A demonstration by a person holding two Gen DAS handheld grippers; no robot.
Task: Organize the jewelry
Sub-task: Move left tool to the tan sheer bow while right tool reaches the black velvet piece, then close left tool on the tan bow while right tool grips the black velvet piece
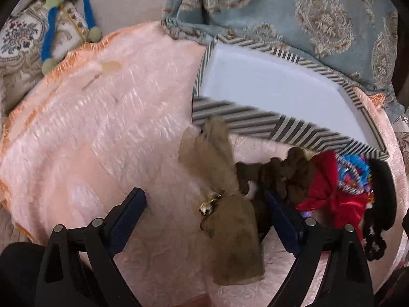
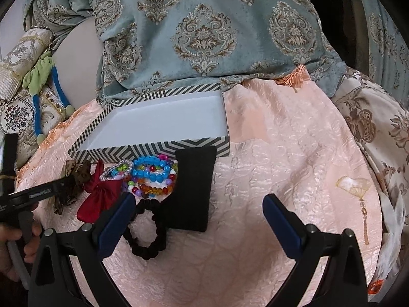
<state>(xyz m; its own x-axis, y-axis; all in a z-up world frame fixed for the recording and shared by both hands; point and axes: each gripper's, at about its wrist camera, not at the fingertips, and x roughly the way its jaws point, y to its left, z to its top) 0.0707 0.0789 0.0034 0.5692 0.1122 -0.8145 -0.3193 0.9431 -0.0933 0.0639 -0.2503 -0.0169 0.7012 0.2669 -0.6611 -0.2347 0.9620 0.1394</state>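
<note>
A peach quilted cloth (image 2: 268, 153) is spread as the surface, on which a striped box (image 2: 158, 151), beaded bracelets (image 2: 153, 176), pouches and a black scrunchie (image 2: 145, 240) are laid.

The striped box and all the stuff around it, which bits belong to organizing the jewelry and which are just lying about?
Belongs to the job:
striped box
beaded bracelets
olive pouch
red pouch
brown pouch
black pouch
black scrunchie

Just lying about:
peach cloth
blue damask fabric
green and blue cord
</note>
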